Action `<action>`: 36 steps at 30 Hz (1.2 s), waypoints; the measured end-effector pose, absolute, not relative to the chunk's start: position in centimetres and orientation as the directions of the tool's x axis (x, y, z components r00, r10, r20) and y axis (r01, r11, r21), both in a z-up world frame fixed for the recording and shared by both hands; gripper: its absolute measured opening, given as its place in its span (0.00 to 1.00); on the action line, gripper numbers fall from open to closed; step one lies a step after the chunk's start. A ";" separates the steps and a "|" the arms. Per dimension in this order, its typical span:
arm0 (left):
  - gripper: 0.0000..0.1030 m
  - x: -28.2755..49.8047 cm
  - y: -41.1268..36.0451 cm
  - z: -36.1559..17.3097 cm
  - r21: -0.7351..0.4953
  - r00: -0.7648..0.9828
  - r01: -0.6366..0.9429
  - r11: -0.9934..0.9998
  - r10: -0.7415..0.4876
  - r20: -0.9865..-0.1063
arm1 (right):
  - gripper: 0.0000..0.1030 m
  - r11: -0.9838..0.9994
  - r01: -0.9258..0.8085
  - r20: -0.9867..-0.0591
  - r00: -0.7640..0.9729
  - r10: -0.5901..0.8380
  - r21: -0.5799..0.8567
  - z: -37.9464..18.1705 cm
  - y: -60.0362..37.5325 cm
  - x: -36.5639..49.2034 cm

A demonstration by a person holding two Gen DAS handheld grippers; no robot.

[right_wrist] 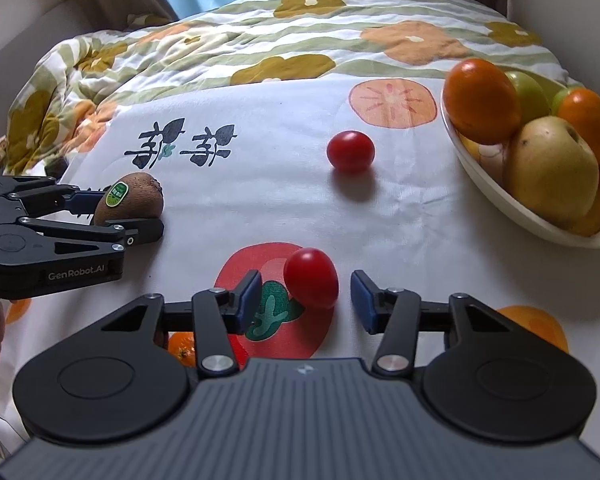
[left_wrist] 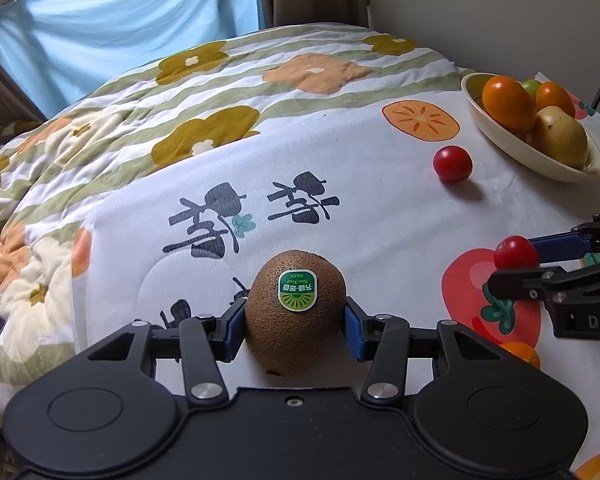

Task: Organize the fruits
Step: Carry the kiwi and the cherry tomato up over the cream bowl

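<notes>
Printed bedspread (right_wrist: 260,208), kiwi (left_wrist: 296,312) pinched in left tool (left_wrist: 296,320), cherry tomato (right_wrist: 311,278) between spread right tool (right_wrist: 304,300) pads.

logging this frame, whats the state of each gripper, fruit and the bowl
left gripper: shut on kiwi
kiwi: gripped, sticker up
right gripper: open around near tomato
near tomato: on cloth, not gripped
far tomato: loose on cloth
bowl: upright, full of fruit
</notes>
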State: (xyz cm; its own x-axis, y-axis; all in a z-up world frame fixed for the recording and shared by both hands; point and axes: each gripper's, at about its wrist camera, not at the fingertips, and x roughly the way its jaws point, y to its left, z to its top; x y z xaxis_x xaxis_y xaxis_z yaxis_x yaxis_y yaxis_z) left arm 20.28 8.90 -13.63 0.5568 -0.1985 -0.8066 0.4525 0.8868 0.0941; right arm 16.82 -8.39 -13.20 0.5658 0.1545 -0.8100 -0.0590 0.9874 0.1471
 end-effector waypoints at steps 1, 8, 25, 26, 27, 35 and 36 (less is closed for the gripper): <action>0.51 20.2 8.8 -13.6 0.094 0.557 0.449 0.889 -0.196 -0.807 | 0.48 0.988 -0.066 -0.810 0.566 0.153 0.140 -13.2 -8.3 16.8; 0.51 18.7 8.7 -13.1 0.090 0.569 0.409 0.908 -0.177 -0.803 | 0.43 0.988 -0.083 -0.802 0.578 0.152 0.127 -13.1 -8.7 16.4; 0.51 12.0 5.2 -6.3 0.020 0.654 0.222 0.975 -0.134 -0.745 | 0.43 0.980 -0.108 -0.761 0.618 0.199 0.169 -8.2 -14.8 13.3; 0.51 11.7 4.8 -5.9 0.017 0.658 0.214 0.977 -0.132 -0.742 | 0.43 0.979 -0.109 -0.759 0.620 0.200 0.170 -7.9 -15.3 13.1; 0.51 11.5 4.4 -5.5 0.015 0.663 0.208 0.978 -0.129 -0.738 | 0.43 0.979 -0.110 -0.758 0.621 0.201 0.170 -7.6 -16.0 12.9; 0.51 10.9 -0.7 -2.9 0.002 0.682 0.188 0.982 -0.129 -0.720 | 0.42 0.977 -0.114 -0.748 0.630 0.211 0.180 -5.4 -21.7 12.2; 0.51 10.8 -1.4 -2.5 0.001 0.685 0.186 0.983 -0.129 -0.717 | 0.42 0.977 -0.115 -0.746 0.632 0.211 0.179 -5.1 -22.5 12.3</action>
State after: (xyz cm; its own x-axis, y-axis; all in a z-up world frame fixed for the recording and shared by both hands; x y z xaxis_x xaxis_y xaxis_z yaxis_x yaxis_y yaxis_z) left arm 10.84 -1.42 -2.55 0.6854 -0.1289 -0.7166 0.1859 0.9826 0.0011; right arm 12.32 -22.53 -5.08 0.6315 0.2110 -0.7461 -0.1153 0.9771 0.1787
